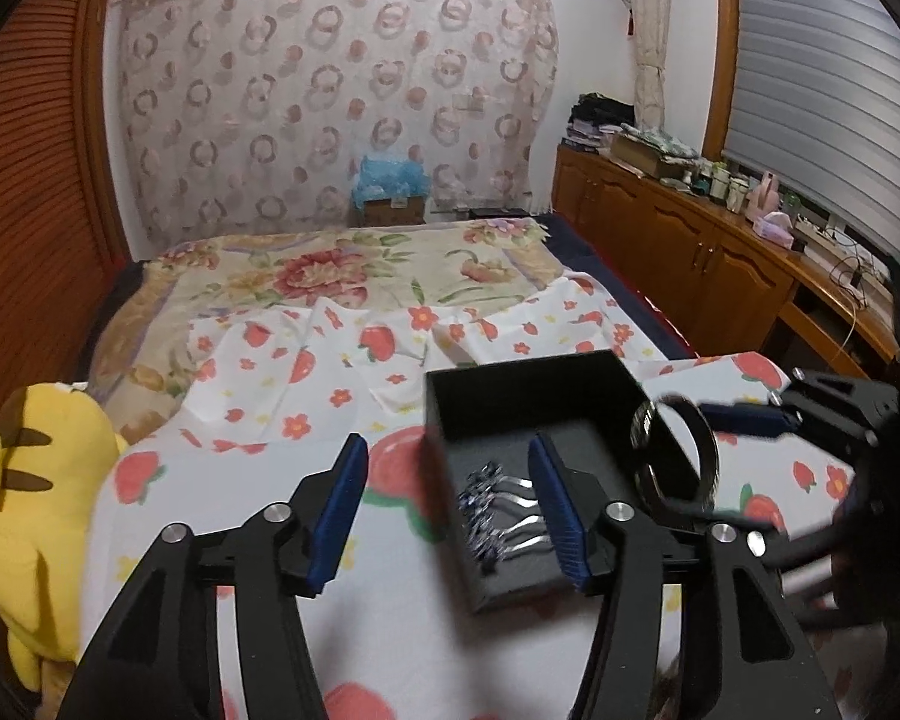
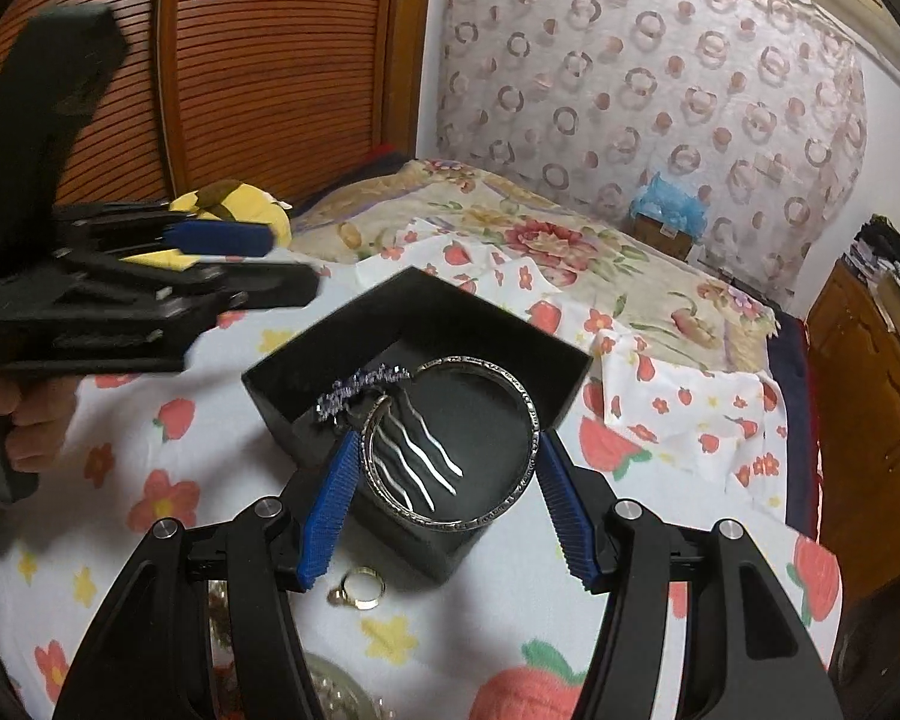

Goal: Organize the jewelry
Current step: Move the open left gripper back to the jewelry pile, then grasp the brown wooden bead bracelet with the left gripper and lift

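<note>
The right gripper has its blue fingers spread wide around a silver bangle, one finger against each side of the ring, so it grips the bangle by its outer edge. The bangle hangs over the open black box, above its near corner. Inside the box, on the dark floor, lies a silver hair comb with wavy prongs and a sparkly purple top. A small gold ring lies on the strawberry-print sheet just outside the box's near corner. The left gripper is wide open and holds nothing; its right finger seems to reach over the box's left edge, though blur makes that uncertain. A yellow plush toy sits at the bed's left edge
</note>
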The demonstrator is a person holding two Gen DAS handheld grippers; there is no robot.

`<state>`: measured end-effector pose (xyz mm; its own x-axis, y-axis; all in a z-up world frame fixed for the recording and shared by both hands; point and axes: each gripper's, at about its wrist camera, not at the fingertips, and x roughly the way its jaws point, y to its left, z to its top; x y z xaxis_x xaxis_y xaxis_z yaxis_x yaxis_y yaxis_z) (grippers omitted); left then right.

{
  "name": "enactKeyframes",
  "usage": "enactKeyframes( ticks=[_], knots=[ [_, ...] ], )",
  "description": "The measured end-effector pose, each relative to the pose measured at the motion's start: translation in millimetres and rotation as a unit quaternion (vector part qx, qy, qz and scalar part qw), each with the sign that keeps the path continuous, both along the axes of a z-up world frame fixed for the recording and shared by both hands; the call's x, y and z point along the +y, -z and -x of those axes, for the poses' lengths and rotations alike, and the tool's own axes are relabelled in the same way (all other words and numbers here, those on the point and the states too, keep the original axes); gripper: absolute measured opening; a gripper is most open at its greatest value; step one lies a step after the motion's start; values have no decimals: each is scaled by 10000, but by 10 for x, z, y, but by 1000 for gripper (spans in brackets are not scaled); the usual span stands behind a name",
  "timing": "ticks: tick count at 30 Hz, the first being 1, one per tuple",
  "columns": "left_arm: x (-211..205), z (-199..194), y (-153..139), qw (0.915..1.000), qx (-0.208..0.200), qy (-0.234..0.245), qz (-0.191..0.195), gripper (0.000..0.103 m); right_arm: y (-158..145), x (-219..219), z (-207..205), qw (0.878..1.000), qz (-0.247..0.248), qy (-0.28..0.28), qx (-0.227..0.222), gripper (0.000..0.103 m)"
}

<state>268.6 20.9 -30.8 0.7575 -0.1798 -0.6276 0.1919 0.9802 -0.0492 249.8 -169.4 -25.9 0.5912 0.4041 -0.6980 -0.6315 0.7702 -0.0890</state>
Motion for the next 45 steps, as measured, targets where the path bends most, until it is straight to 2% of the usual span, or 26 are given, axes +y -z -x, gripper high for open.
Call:
enactKeyframes(
  ticks=[6, 14, 23, 31, 33, 39, 45],
  knots=[
    [156, 171, 12, 9999, -20, -126, -52, 57, 37, 163, -109, 9998, 147, -107, 12, 62],
    [227, 343, 73, 9999, 23, -140, -71, 60, 177, 252, -235, 9992, 270, -94, 279, 63],
    [185, 561, 155, 9999, 105, -93, -102, 60, 122, 221, -126, 9996, 203, -46, 180, 63],
    [79, 852, 295, 9997, 248, 13, -8, 60, 45, -129, 327, 9999, -33, 83, 127, 63],
    [77, 919, 315, 9996, 264, 25, 40, 60, 67, -208, 447, 9998, -40, 119, 139, 56],
    [17, 1190, 386, 9995, 276, 89, 97, 60, 137, -495, 862, 9988, -225, 363, 243, 46],
    [-81, 1419, 465, 9990, 351, 209, 159, 60, 190, -599, 1233, 9976, -404, 502, 246, 43]
  ],
)
